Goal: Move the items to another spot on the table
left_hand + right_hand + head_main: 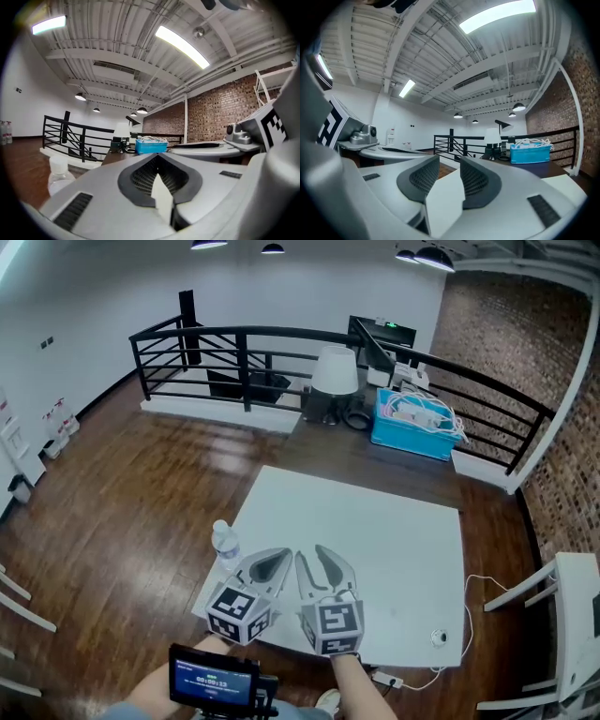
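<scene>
A clear plastic bottle with a white cap stands at the left edge of the white table. In the left gripper view the bottle sits low at the left. My left gripper hovers over the table's near edge just right of the bottle, its jaws shut with nothing between them. Beside it my right gripper points up the table. Its jaws stand a little apart, open, and hold nothing. Both grippers tilt upward toward the room.
A small round object with a white cable lies at the table's near right corner. Beyond the table a dark desk carries a blue basket of cables and a white lamp, backed by a black railing. A white chair stands right.
</scene>
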A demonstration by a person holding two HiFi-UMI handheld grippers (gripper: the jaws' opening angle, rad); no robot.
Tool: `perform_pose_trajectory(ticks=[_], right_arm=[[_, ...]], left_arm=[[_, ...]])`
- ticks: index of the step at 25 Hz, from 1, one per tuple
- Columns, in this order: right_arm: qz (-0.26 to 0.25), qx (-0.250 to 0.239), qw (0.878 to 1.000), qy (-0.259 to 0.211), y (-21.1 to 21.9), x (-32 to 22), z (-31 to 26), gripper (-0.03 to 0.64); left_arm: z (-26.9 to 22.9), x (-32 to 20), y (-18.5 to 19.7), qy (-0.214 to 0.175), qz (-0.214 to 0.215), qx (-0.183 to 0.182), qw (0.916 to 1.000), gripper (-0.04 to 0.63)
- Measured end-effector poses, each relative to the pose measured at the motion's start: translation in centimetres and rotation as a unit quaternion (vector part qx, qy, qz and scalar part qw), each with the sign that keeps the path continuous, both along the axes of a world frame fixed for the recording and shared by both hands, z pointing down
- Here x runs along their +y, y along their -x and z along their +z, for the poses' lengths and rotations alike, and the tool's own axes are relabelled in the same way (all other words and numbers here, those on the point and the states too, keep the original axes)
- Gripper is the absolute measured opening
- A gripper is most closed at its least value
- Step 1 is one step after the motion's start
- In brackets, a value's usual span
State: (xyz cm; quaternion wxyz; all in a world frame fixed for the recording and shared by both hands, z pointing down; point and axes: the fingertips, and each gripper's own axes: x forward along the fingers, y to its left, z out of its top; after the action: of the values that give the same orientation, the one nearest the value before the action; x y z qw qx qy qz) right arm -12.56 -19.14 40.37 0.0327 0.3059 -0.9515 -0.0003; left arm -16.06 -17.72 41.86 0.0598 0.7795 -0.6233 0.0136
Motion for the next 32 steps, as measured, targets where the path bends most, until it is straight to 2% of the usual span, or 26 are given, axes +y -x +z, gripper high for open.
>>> perform_pose_trajectory(ticks=[5,10,15,21,32], right_arm=[[0.029,-0.003,1.000,-0.012,-4.3,-1.3,-1.5,0.064],[0.050,-0.009,0.999,-0.017,-8.0,-2.3,-2.8,0.005],[0.064,-0.012,0.998,-0.014,-11.0,-2.7,-3.2,0.005],[0.075,-0.018,0.997,-0.001,-13.3,-3.3,-3.8,0.005],[0.078,-0.016,0.997,-0.007,-14.0,-3.6,-3.9,0.005]], left_arm=[[-1.5,-1.6,-4.3,-0.004,0.029,-0.007,0.9995,0.009],[-3.4,-3.0,-7.8,-0.023,0.054,-0.009,0.9982,0.009],[-4.1,-3.6,-10.9,-0.032,0.070,-0.012,0.9970,0.008],[-4.1,-4.2,-12.8,-0.036,0.075,-0.007,0.9965,0.008],[-4.5,-4.2,-13.7,-0.028,0.080,-0.022,0.9961,0.008]])
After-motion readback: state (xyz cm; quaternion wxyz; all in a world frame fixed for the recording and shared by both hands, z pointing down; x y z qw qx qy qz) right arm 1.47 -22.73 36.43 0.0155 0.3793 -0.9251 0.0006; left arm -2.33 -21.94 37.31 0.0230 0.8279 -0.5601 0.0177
